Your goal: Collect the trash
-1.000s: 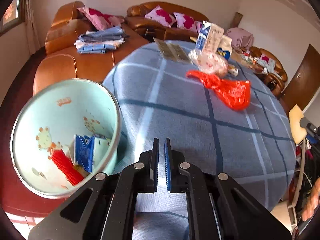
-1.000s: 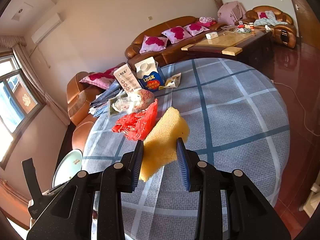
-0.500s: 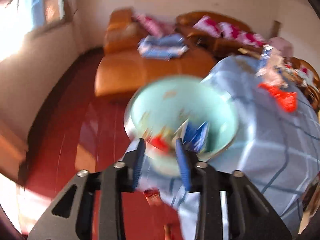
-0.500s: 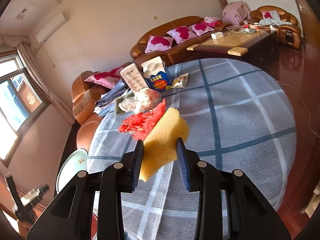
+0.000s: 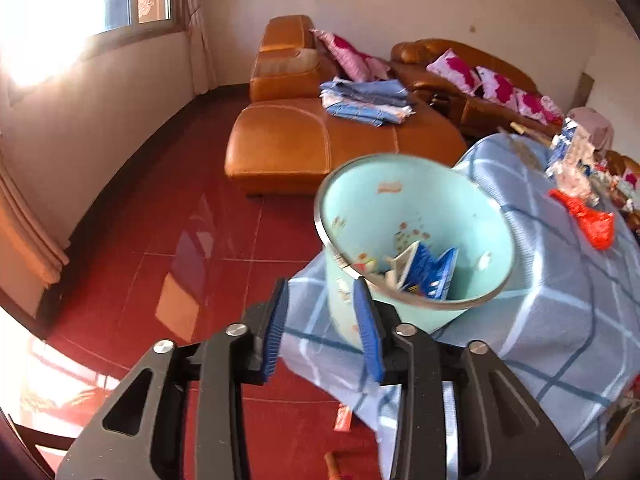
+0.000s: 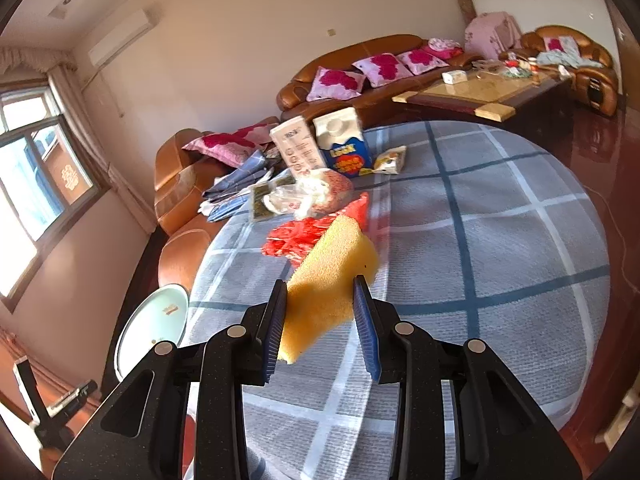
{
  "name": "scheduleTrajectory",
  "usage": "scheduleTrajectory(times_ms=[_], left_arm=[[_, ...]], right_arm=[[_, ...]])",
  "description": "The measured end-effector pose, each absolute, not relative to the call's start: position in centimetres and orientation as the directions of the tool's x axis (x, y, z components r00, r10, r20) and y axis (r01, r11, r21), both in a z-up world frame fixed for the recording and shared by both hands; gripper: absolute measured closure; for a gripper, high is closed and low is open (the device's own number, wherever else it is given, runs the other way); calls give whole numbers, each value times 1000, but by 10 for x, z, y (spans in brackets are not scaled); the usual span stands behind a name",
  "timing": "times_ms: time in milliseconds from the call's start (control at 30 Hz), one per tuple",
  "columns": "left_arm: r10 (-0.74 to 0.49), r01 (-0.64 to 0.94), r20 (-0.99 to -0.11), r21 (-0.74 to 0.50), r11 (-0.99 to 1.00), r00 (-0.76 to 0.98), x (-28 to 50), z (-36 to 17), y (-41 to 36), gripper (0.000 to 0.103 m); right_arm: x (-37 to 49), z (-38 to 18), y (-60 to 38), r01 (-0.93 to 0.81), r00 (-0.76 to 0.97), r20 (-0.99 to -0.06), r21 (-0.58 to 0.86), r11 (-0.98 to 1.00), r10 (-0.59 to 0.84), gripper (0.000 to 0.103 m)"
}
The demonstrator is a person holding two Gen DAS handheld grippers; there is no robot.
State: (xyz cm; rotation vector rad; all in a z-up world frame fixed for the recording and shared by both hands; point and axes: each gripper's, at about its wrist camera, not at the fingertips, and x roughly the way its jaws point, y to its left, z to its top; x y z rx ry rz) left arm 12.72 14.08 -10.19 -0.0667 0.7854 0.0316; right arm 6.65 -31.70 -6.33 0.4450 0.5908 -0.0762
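A light teal trash bin (image 5: 412, 232) with a metal rim stands against the draped edge of the blue checked table (image 5: 560, 300). A blue carton (image 5: 428, 272) and red scraps lie inside it. My left gripper (image 5: 320, 300) hovers at the bin's near side with its jaws opening. The bin's wall shows in the gap, and no pad presses on it. My right gripper (image 6: 320, 292) is shut on a yellow sponge (image 6: 332, 272) above the table (image 6: 500, 260). Just beyond lies a red plastic bag (image 6: 296, 236), also in the left view as the red bag (image 5: 588, 220).
At the table's far side stand a milk carton (image 6: 346, 144), a white box (image 6: 296, 148), a clear food bag (image 6: 316, 196) and a snack packet (image 6: 390, 160). An orange sofa (image 5: 304, 144) with folded blue cloths (image 5: 368, 100) stands behind the bin. A small scrap (image 5: 343, 418) lies on the red floor.
My left gripper swung left from over the table to the bin's near side, and its jaws went from shut to apart. The right gripper drifted slightly, still holding the sponge.
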Motion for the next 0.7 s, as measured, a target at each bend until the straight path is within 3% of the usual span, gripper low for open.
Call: scheduleTrajectory(times_ms=[133,333,700], left_arm=[[-31,-29,-700,-73,997,713,125,-96,130,53],[-50,-15,-697,-87,996,715,128,-92,125,45],[-55,-34,-686,-116,993,725,142,-85,129,45]], right_arm=[[75,-61,-296,135,827,-553,366,921,99,69],[94,-62,-259,37,804,-562,373,927,195,69],[119,-58,-208,-78,773,-571,346,935,276,69]])
